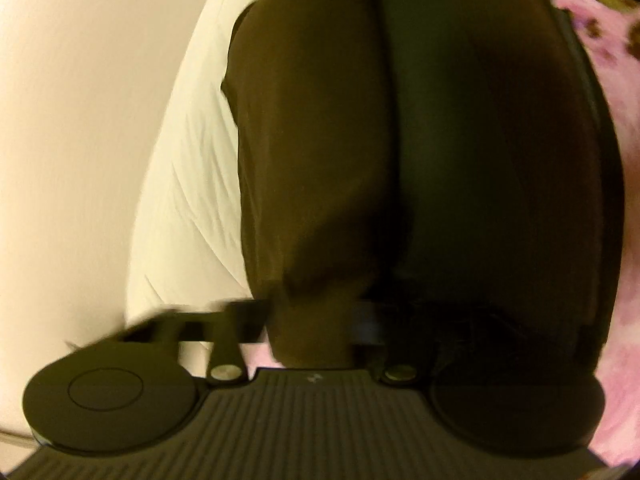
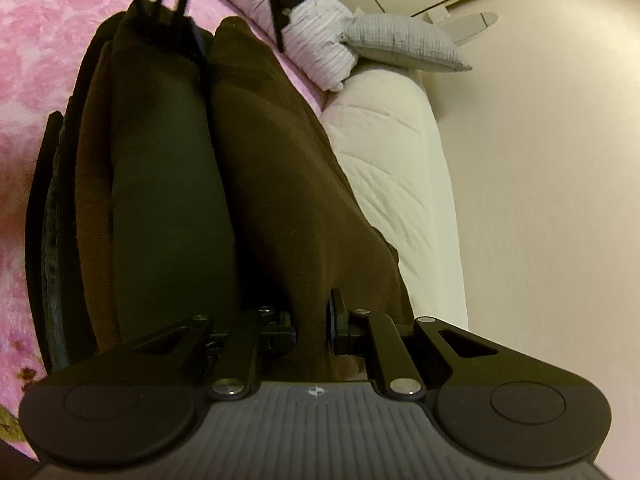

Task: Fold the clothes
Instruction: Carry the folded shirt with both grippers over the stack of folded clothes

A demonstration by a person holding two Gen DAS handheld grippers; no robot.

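A dark brown garment (image 1: 320,152) (image 2: 256,168) hangs stretched between my two grippers, doubled over into thick folds, above a bed. My left gripper (image 1: 312,328) is shut on one end of it; the cloth bunches between its fingers. It also shows at the top of the right wrist view (image 2: 168,12), clamped on the far end. My right gripper (image 2: 312,328) is shut on the near end, its pads pressing the brown cloth from both sides.
A pink floral bedspread (image 2: 36,40) lies under the garment. The cream mattress side (image 2: 396,184) runs along the bed edge, with beige floor (image 2: 540,200) beyond. A lilac striped pillow (image 2: 320,40) and a grey cushion (image 2: 404,40) sit at the bed's far end.
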